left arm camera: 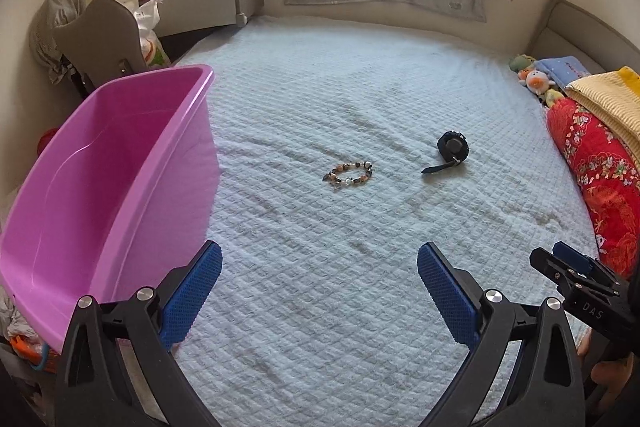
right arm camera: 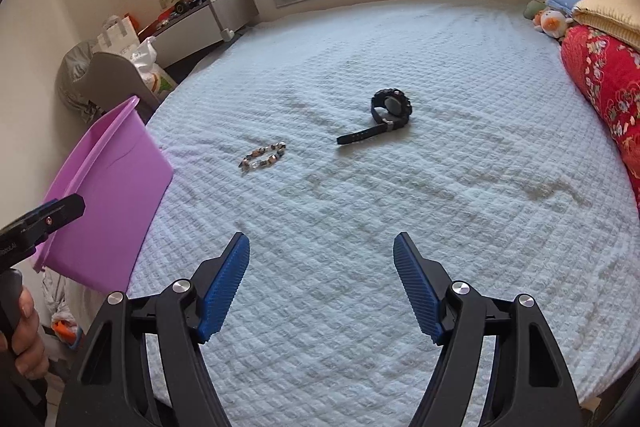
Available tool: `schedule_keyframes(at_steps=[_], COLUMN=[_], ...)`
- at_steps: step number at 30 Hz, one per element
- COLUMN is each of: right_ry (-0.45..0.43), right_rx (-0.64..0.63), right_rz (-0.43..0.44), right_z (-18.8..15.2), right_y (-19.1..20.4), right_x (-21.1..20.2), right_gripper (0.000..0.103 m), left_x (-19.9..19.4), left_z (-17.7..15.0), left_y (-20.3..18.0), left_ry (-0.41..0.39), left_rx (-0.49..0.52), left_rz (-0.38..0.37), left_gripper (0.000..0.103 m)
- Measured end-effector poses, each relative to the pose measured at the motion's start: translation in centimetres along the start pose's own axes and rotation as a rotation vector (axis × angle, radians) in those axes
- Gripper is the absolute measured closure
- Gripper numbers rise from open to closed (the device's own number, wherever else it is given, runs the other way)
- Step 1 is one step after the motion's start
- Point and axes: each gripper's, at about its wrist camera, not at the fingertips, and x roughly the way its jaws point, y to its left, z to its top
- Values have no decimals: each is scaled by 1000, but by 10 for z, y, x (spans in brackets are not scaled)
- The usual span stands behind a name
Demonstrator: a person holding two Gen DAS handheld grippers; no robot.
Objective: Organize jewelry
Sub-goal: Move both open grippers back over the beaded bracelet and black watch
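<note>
Both tools are empty, their blue ribbed pads spread wide over the pale blue quilted bedspread [left arm camera: 360,99]: the left tool [left arm camera: 320,299] with nothing between its jaws, the right tool [right arm camera: 322,287] likewise gaping and clear of the cloth.

Ahead of the left tool, slightly to its left side, lies the beaded bracelet of brown, dark and clear stones [left arm camera: 349,174], a small closed loop flat on the bed. Further ahead and to the right sits the black wristwatch with its round case and trailing buckled strap [left arm camera: 450,151]; from the right tool it is almost straight ahead, the bracelet [right arm camera: 263,157] off to the left. The two pieces are near each other but apart. Close beside the left tool, on its left, stands the open pink plastic tub [left arm camera: 100,187], probably where the pieces belong.

The bracelet looks light and limp; it should sag and swing once lifted, and smooth beads may slip, so pinching across one side of the loop, beads between the pads, seems best. The watch is heavier and stiffer at the case; its strap appears rubbery, though the view is too small to be sure. Gripping the curled band beside the case, rather than the loose tail, should keep it from twisting.
</note>
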Motion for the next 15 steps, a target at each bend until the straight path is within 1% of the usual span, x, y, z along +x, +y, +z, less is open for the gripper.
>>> schedule_keyframes(at_steps=[3, 5, 10, 15], right_ry=[1, -8, -21, -19], right_rx=[25, 21, 29, 8], right_rz=[-11, -22, -34, -46], right_z=[2, 5, 17, 31], right_y=[-15, -21, -33, -38], right_x=[5, 9, 25, 52], right_gripper=[32, 32, 32, 32], left_x=[18, 27, 52, 85], left_z=[0, 0, 5, 11], left_y=[-10, -15, -25, -25], left_ry=[30, 32, 32, 43], left_rx=[-1, -5, -3, -33], left_rz=[-11, -21, -12, 5], left_gripper=[7, 7, 7, 7])
